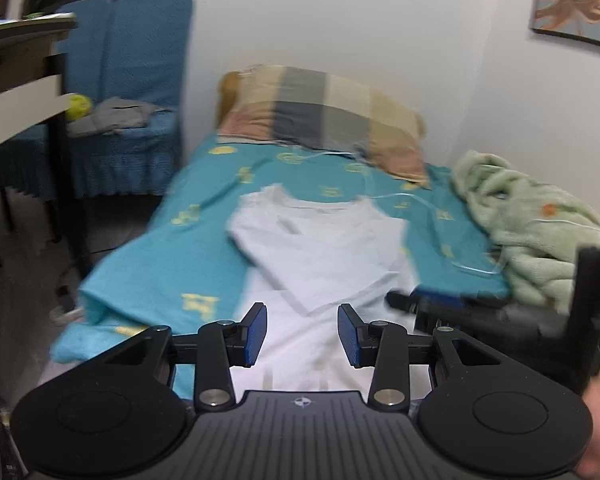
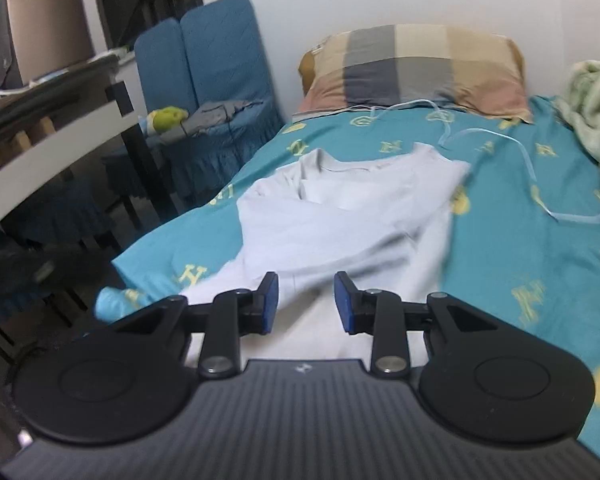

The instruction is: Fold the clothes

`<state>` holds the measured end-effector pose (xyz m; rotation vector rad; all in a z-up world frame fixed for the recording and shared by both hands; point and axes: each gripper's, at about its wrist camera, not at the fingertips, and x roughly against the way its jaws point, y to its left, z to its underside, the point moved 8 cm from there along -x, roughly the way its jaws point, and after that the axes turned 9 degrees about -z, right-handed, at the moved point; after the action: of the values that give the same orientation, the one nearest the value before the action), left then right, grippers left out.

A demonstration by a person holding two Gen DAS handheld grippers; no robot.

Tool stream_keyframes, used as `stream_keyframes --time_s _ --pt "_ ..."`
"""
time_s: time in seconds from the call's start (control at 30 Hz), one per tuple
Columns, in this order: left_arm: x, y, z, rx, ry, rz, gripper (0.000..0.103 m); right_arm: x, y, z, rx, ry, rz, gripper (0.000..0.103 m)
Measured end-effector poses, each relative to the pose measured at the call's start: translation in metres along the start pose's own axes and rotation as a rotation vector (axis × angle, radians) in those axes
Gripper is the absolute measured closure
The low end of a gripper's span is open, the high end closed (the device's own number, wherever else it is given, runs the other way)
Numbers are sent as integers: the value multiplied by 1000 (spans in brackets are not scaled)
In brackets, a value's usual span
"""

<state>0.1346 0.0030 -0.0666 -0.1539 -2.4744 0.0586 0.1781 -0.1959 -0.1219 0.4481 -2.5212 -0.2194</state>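
Over on the far left, a blue-covered chair [image 2: 220, 72] stands against the wall with some grey clothing [image 2: 220, 114] heaped on its seat and a yellow-green toy [image 2: 166, 117] beside that. A desk edge [image 1: 16, 108] juts in at the left of both views.

Moving right, here is the bed, its teal sheet [image 2: 520, 240] printed with yellow motifs. Flat on the sheet lies the white T-shirt [image 2: 340, 220], centre stage. Its long axis runs down the length of the bed, collar [image 2: 340, 168] pointing away toward the plaid pillow [image 2: 416, 68] at the headboard end, hem toward the cameras. One sleeve is folded in across the chest, seen in the left wrist view as a slanted white panel [image 1: 332, 264].

The left gripper [image 1: 302, 332] hovers above the shirt's lower part, jaws parted, blue pads [image 1: 256, 334] clear of the cloth, nothing between them. The right gripper [image 2: 306, 304] hovers likewise over the hem end, fingers spread and empty.

Further right, a thin pale cord [image 2: 528, 160] loops across the sheet beside the shirt, not touching it. At the far right edge, a crumpled green blanket [image 1: 540, 224] is bunched against the wall.
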Motion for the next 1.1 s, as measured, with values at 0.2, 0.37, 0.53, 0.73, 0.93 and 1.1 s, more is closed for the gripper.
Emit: stream_keyframes --time_s 0.2,0.37,0.53,0.73,0.93,1.1 --pt "-10 46 -2 117 27 16 61 -79 22 -12 118 71 15 69" --pt "-9 52 -1 136 35 54 61 -111 38 -9 218 127 36 67" --pt "-1 56 -4 172 20 67 61 -131 47 -2 333 190 93 62" --pt "8 55 -5 183 16 76 61 -149 54 -2 431 242 157 98" --pt "19 41 -6 172 6 131 61 -131 16 -68 320 98 213 99" --pt "12 25 1 141 32 153 61 -137 -42 -118 207 18 284 99"
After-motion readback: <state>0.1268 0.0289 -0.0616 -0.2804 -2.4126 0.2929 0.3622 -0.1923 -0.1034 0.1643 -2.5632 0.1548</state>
